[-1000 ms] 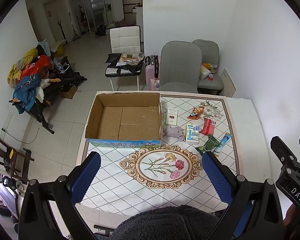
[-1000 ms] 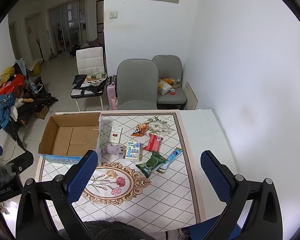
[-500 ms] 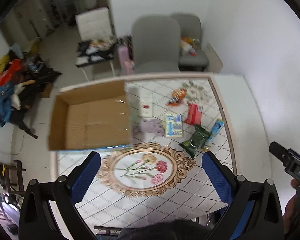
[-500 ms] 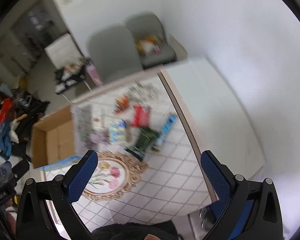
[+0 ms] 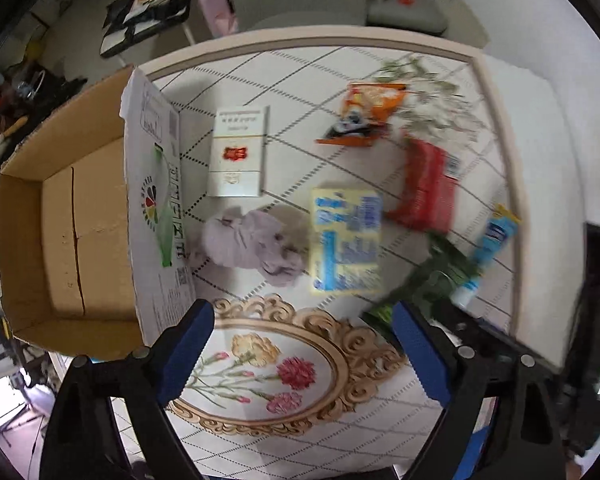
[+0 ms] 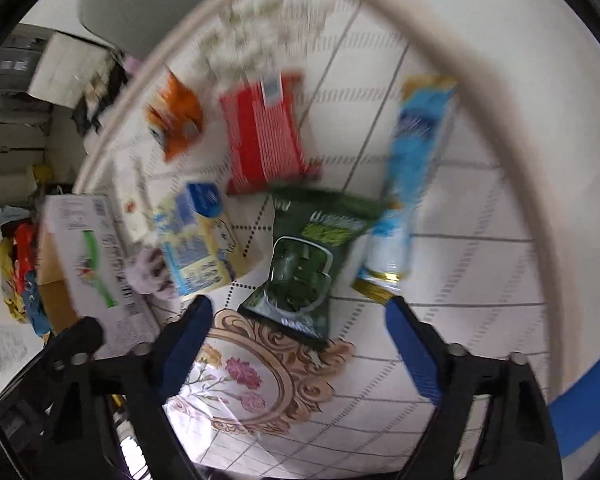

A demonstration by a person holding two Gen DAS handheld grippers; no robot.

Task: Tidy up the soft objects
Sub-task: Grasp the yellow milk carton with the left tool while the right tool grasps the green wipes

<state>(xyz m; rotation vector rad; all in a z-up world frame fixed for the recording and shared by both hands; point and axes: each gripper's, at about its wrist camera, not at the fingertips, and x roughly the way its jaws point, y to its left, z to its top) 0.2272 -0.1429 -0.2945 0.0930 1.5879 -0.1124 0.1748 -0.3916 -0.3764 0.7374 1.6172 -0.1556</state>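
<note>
- Left wrist view: the left gripper (image 5: 300,356) is held over the patterned tablecloth (image 5: 284,364) with its blue-padded fingers (image 5: 184,344) wide apart and nothing between them; the picture is blurred by motion.
- Ahead of it, a lilac soft toy (image 5: 252,244) is seen lying crumpled on the cloth, touching or almost touching the printed outer wall of an open cardboard box (image 5: 76,224), which appears to have nothing in it.
- Just right of the toy, a yellow and blue packet (image 5: 346,240) is seen; a white carton (image 5: 238,152) lies beyond the toy.
- Right wrist view: the right gripper (image 6: 298,344) is likewise spread and holds nothing, and is aimed at a dark green snack bag (image 6: 304,264).
- Around that bag lie a red packet (image 6: 260,136), a blue tube-shaped packet (image 6: 412,176) and an orange packet (image 6: 178,120), all close together.
- The step in hand is judged to be the approach to a first pick, most likely the toy and the green bag.
- For a good grasp, each item should be straddled across its narrow width and the fingers lowered fully before being closed.
- The toy is best pinched at its thickest fold, with the neighbouring yellow packet kept out of the fingers.
- The green bag looks puffy and slippery, so a gentle squeeze near its middle is advised.
</note>
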